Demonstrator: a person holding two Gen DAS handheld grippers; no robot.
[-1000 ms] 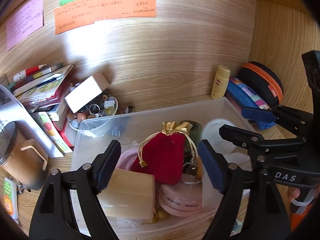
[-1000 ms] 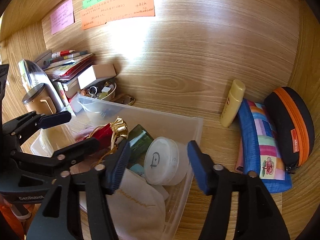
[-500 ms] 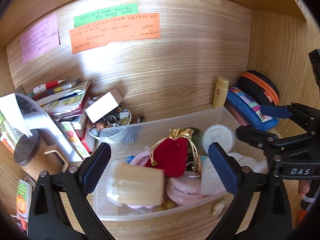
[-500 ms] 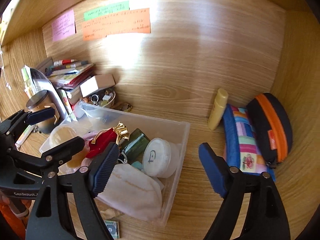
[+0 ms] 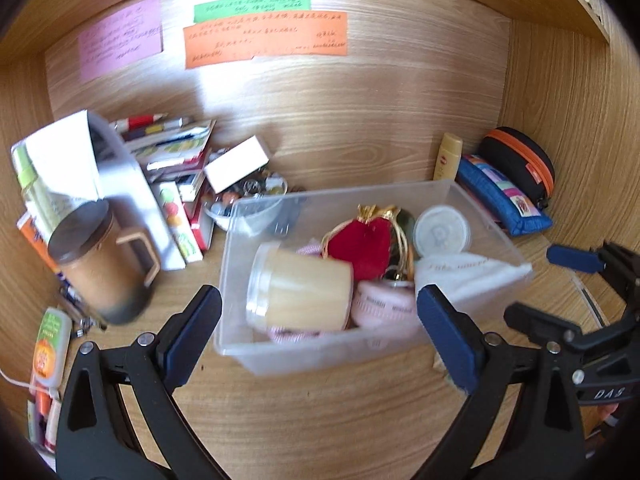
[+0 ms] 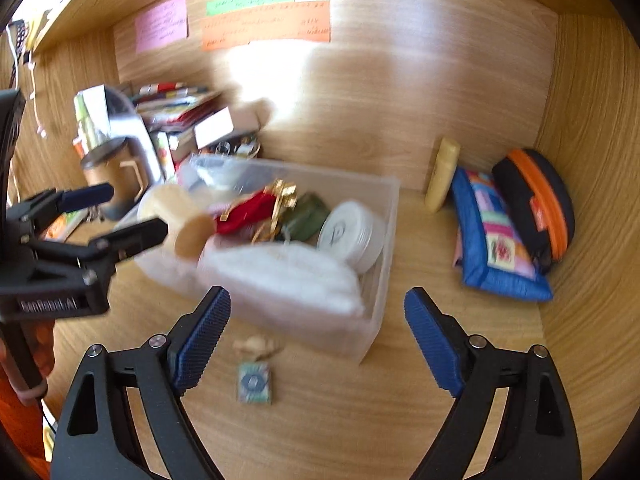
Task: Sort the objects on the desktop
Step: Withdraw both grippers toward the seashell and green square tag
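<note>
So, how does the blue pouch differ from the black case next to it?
The blue pouch is flat, soft cloth with a patchwork of coloured squares; the black case is rounded, looks stiffer and is plain.
The black case has an orange zip band around its edge; the blue pouch shows none.
The blue pouch lies nearer the clear box; the black case sits toward the side wall.
Both lie on the wooden desk, outside the box.

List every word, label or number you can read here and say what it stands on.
"DAS": right gripper body.
"GenRobot.AI", blurred and uncertain: left gripper body.
Pink note, green note, orange note: handwriting too small to read.
White round tub: embossed lid emblem, unreadable.
White pouch, pink jar, yellow bottle: print blurred.
</note>
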